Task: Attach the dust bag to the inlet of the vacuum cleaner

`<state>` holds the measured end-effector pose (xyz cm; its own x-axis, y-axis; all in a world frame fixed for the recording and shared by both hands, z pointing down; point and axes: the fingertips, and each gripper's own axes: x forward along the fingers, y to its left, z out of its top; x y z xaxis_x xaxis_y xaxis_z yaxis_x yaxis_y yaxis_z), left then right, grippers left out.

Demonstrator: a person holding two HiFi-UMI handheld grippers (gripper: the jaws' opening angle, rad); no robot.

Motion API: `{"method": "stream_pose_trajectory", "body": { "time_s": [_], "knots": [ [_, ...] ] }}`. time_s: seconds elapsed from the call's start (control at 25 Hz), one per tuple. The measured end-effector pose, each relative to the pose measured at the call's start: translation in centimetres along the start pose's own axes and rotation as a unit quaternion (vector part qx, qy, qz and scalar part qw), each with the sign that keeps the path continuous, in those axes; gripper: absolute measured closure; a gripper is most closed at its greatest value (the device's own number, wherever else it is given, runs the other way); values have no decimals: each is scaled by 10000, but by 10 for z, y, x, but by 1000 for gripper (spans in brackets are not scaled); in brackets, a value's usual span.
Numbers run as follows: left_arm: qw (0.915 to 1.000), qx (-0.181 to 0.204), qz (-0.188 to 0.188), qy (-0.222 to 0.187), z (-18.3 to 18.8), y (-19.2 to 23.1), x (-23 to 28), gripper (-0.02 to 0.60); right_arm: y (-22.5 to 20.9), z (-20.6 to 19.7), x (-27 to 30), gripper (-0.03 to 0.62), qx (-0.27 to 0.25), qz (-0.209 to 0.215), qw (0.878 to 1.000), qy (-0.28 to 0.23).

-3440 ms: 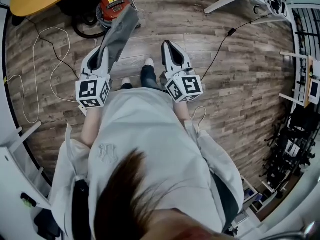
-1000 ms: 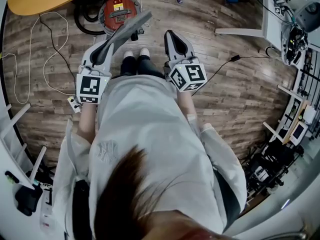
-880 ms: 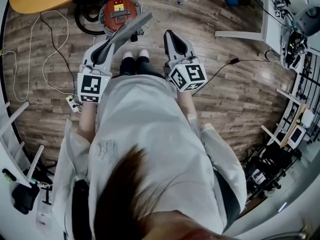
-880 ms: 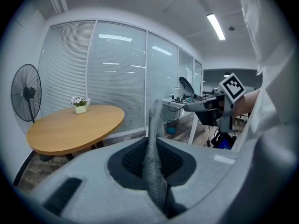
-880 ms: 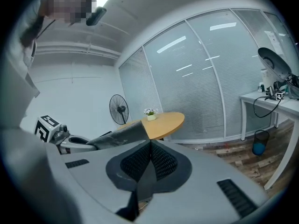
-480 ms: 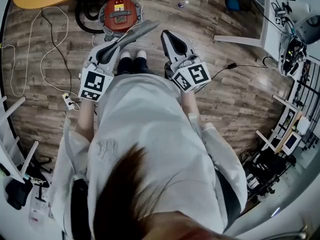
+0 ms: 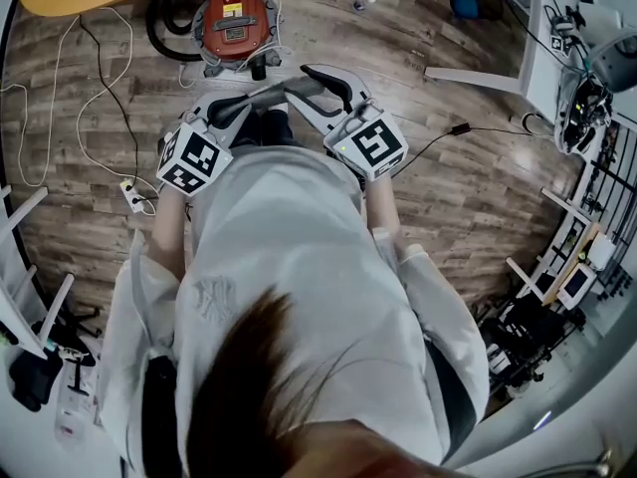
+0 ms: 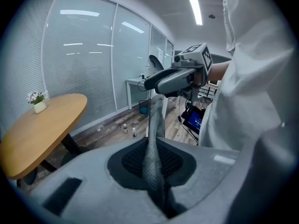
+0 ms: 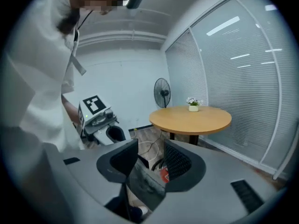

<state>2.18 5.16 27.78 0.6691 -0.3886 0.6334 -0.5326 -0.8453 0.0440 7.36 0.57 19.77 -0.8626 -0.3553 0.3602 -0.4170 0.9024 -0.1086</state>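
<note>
The person stands on the wooden floor [image 7: 468,197] with both tools raised in front of the body, the tips turned toward each other. The left tool [image 7: 244,106] is closed on one end of the grey dust bag [image 7: 269,95]. In the left gripper view the mesh fabric is pinched tight between the pads and runs up and away toward 12 o'clock, where the other tool meets it.

The right tool [image 7: 312,78] has its jaws spread wide and opening. The far end of the bag lies in the gap between them, and the right gripper view shows neither pad pressing on the fabric. The bag hangs in the air as a short span between the two tools, clear of the floor.

The red vacuum cleaner [image 7: 231,23] sits on the floor at about 11 o'clock from the bag in the head view, apart from it, with a black hose [image 7: 164,53] curled at its 9 o'clock side. A white cable [image 7: 100,98] loops over the floor farther toward 9 o'clock. A round wooden surface [image 9: 191,118] stands at 11 o'clock beyond the vacuum cleaner and carries a small flower pot [image 9: 193,105]. A standing fan [image 9: 162,91] is by the wall behind it.
</note>
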Motion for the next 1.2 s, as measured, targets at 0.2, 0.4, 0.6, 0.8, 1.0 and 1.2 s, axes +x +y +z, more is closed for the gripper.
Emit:
{"method": "stream_pose_trajectory", "body": {
  "time_s": [0.2,0.4,0.6,0.8,1.0,1.2],
  "knots": [
    [9986,346,-228,341,-5,-11,19,545,16,-42,15,411,-837,808,9854,1242],
    [9954,622,-267,675,-13,-15,35,545,20,-81,19,411,-1386,1399,9590,2040],
    [9929,729,-306,891,-21,-19,52,545,16,-113,21,433,-1869,1683,9352,2492],
    [9923,685,-321,977,-22,-28,67,544,13,-140,19,490,-2244,1908,9159,2728],
    [9899,752,-190,1188,-30,-34,85,543,7,-159,15,538,-2343,1996,9075,2858],
    [9882,621,-52,1402,-47,-41,103,540,6,-181,14,549,-2447,2061,8995,2977]
  ]
}}
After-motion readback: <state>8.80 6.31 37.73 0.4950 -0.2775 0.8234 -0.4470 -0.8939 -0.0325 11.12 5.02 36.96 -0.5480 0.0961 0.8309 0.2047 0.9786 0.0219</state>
